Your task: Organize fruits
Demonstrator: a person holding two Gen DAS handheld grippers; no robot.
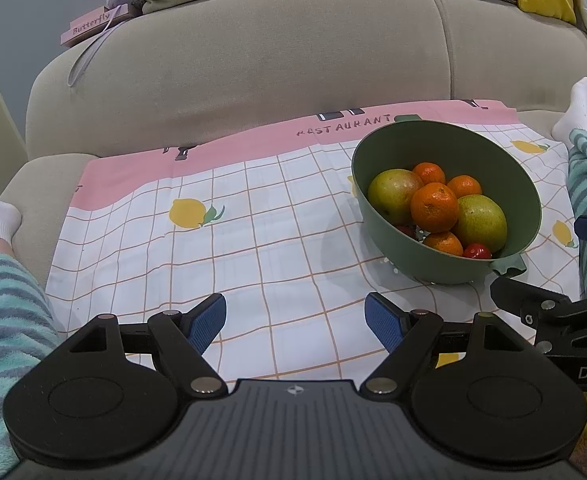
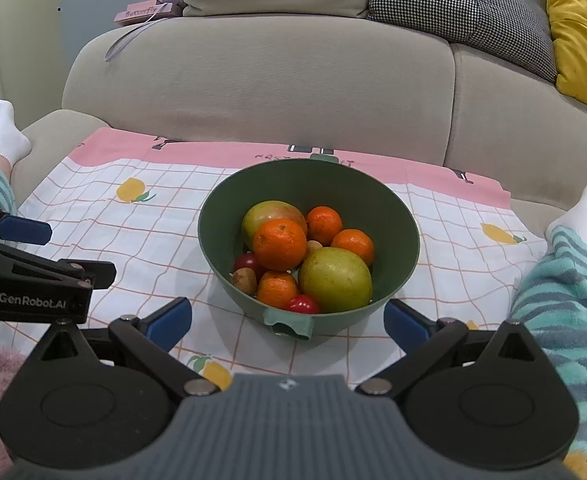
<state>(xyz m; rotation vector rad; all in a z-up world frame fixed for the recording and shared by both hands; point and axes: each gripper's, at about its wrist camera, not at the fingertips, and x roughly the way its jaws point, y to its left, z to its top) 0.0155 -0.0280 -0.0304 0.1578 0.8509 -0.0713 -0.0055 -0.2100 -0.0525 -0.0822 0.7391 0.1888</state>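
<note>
Already heaped, the fruit sits in a deep green plastic colander bowl [image 2: 308, 240] on a checked, lemon-printed cloth with a pink border [image 1: 213, 248], spread over the seat of a beige sofa [image 2: 253, 88]. Inside lie two large green-yellow mangoes, one at the back [image 2: 273, 212] and one in front [image 2: 335, 278], with several orange mandarins, the biggest [image 2: 279, 244] perched on top. Small red fruits [image 2: 302, 304] and a brownish one [image 2: 244, 279] are wedged low, half hidden.

The right tongs [image 2: 287, 322] hang spread wide just short of the bowl's near rim and its small tab handle [image 2: 289, 325], pinching nothing. The left tongs [image 1: 295, 322] are likewise spread and empty, over bare cloth to the bowl's left. A person's legs in teal striped fleece [image 1: 5, 320] and white socks [image 2: 7, 132] flank the cloth on both sides.

Trouble, judged from here, lies in the pile and the footing. The top mandarin looks loosely balanced; a nudge to a mango could send it rolling out over the rim. The bowl rests on soft upholstery, so pressing on one side may tip it. Round, smooth skins may squirt from a pinch set off-centre, and the small red fruits could bruise under a hard squeeze. The cloth may also drag and wrinkle if the bowl is pushed.
</note>
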